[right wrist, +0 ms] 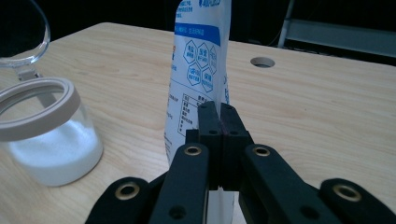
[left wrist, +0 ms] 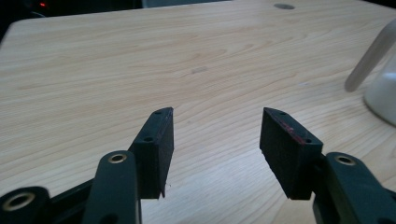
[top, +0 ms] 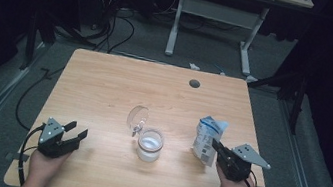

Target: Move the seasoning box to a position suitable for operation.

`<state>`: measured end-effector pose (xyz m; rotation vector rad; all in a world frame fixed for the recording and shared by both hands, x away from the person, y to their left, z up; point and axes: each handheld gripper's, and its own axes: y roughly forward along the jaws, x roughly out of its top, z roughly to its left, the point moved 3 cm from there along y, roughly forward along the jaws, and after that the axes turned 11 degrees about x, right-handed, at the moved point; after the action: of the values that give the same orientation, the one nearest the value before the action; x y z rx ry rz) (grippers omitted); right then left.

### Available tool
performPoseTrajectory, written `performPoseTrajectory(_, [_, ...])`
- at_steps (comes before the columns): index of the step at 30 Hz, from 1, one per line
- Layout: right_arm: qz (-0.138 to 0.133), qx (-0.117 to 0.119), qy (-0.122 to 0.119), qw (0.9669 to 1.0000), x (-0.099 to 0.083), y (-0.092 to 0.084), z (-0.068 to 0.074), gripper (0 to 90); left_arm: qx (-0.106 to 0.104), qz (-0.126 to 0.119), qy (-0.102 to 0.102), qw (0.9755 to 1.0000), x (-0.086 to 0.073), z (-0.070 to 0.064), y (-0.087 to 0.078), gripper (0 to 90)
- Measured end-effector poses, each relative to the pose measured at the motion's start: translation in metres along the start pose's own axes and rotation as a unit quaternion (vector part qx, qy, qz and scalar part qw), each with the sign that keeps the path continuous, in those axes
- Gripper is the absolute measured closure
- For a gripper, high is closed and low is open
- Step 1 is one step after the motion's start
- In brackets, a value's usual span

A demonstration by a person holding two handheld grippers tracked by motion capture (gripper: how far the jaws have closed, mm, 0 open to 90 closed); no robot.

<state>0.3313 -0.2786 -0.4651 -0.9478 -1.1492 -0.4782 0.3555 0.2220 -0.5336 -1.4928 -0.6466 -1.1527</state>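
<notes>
White-and-blue printed plastic pouch (right wrist: 198, 60) upright, clamped by right gripper (right wrist: 219, 116), clear glass jar (top: 150, 144) of white powder, lid open, left gripper (left wrist: 215, 135) jaws apart, empty, wooden table (top: 104, 89)

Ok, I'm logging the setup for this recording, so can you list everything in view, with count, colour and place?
Table: one, light wood, centre of the high view, with a round cable hole near its far edge.
Jar: one, clear glass with a pale rim, white powder inside, at mid-table; its clear hinged lid stands open behind it.
Pouch: one, white with blue print, upright at the table's right, pinched at its edge.
Second desk: one, white legs, on the floor beyond the table.
Cables: several, black, on the grey floor at far left.
Left gripper: one, black, near left corner, jaws open and empty.
Right gripper: one, black, near right, shut on the pouch.
Hands: two, at the near edge.
</notes>
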Motion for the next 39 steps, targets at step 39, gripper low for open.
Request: performPoseTrajectory(39, [-0.041, -0.044, -0.013, 0.9981, -0.017, 0.003, -0.027, 90.0, 0.009, -0.011, -0.024, 0.9996, -0.01, 0.012, -0.026, 44.0])
